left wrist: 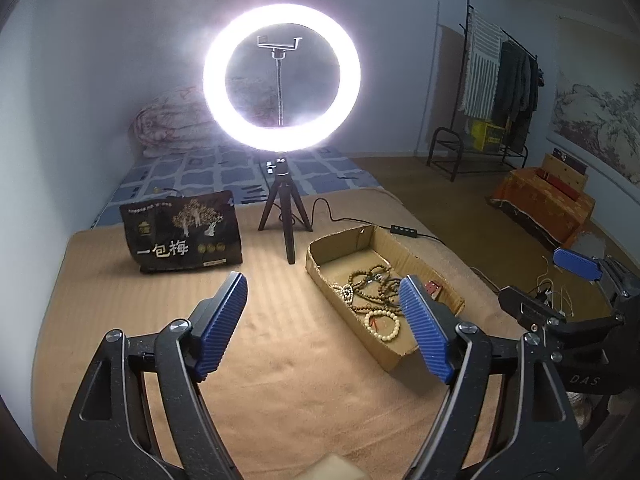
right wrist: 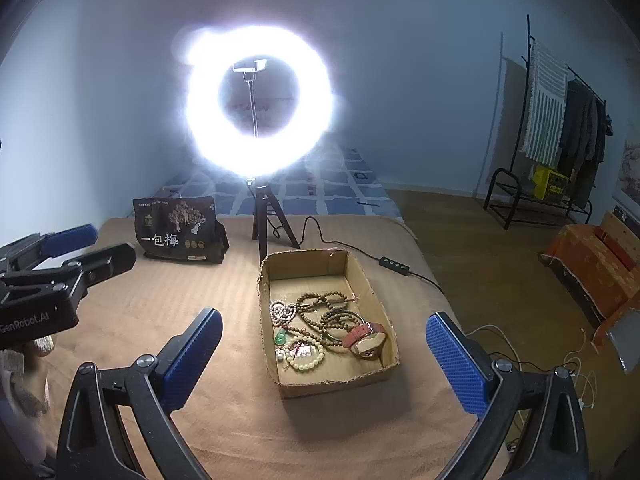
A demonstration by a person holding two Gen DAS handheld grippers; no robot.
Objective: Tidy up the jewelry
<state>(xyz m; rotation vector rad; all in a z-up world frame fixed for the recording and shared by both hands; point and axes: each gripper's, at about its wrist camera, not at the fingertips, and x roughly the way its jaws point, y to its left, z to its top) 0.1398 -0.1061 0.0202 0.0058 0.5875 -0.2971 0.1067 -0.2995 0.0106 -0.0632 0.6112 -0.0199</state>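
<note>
A shallow cardboard box (right wrist: 304,266) sits on the tan blanket and holds a heap of jewelry. In it are brown wooden bead strands (right wrist: 324,308), a cream bead bracelet (right wrist: 306,356), a pale bead bracelet (right wrist: 282,312), a green pendant (right wrist: 281,337) and a watch with a reddish strap (right wrist: 368,340). My right gripper (right wrist: 324,318) hovers open above the box's near end, nothing between its blue pads. My left gripper (left wrist: 322,284) is open and empty over the blanket, left of the box (left wrist: 340,246). Each gripper shows at the edge of the other's view: right gripper (left wrist: 536,280), left gripper (right wrist: 112,244).
A lit ring light (left wrist: 282,76) on a small tripod stands behind the box, its cable and controller (right wrist: 394,264) trailing right. A black snack bag (left wrist: 182,236) stands at the back left. The blanket's right edge drops to a wooden floor with a clothes rack (left wrist: 500,92) and loose white cables.
</note>
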